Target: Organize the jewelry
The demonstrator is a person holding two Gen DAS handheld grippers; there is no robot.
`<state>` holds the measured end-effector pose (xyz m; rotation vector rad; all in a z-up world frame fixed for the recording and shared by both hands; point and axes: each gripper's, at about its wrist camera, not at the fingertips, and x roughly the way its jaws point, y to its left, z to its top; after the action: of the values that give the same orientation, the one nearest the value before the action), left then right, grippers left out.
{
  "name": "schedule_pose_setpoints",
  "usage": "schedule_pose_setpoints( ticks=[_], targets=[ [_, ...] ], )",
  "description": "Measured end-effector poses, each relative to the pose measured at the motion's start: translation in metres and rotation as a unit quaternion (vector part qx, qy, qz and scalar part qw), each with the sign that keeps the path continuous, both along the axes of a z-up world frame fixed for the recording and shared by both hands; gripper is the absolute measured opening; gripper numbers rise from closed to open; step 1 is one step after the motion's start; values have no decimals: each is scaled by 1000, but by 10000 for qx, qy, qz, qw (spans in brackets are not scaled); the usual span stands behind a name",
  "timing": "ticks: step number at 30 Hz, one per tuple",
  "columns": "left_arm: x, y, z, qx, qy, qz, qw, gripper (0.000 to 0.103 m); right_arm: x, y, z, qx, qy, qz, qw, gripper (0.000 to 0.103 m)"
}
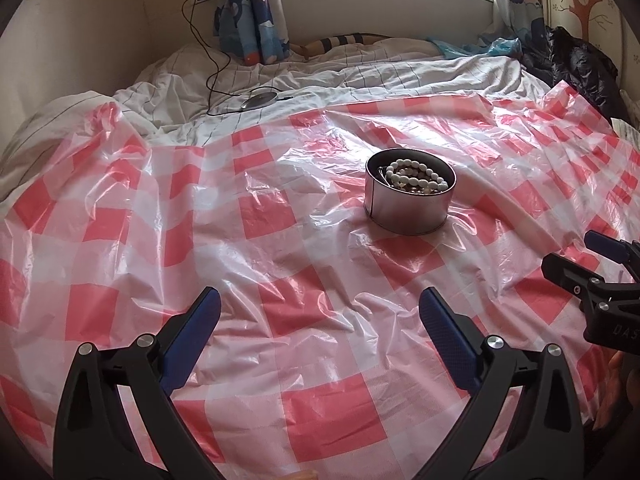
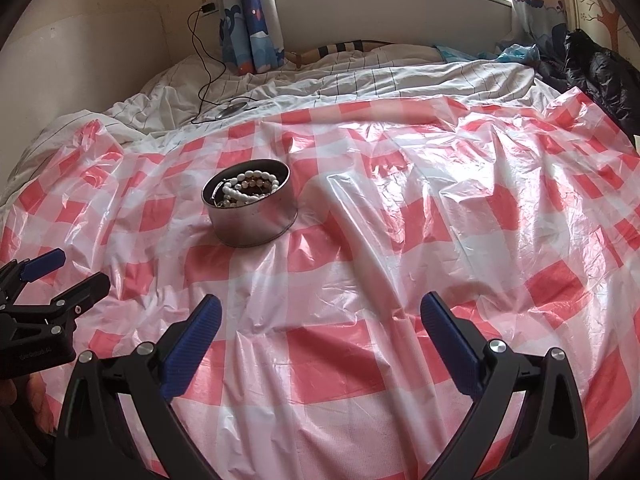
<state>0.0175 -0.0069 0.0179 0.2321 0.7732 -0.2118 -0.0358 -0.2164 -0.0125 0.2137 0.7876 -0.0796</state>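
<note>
Plainly, both tongs hang spread and empty over the red-and-white checked plastic sheet (image 1: 280,220) on the bed — left tongs (image 1: 320,312) near us, right tongs (image 2: 320,316) beside them. The white bead strands (image 1: 416,176) already lie coiled in the round silver metal tin (image 1: 408,212), well ahead of both. We judge little is left; if we reach in, come from above, since the tin may tip on soft bedding. Beyond lie a black charging cable (image 1: 208,60), blue cartoon curtain (image 1: 256,12) and dark jacket (image 1: 576,60) — nothing blocks us.
</note>
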Motion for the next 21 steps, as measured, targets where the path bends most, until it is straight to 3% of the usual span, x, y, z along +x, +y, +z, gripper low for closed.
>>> schedule_pose_setpoints(
  ticks=[11,21],
  targets=[
    [5,12,-8,-399,403,102,9983,95,2,-3,-4,-4,105,-97,9999,95],
    [6,8,-11,-306,459,99,9984,95,3,-5,-7,22,192,-126,9997,95]
  ],
)
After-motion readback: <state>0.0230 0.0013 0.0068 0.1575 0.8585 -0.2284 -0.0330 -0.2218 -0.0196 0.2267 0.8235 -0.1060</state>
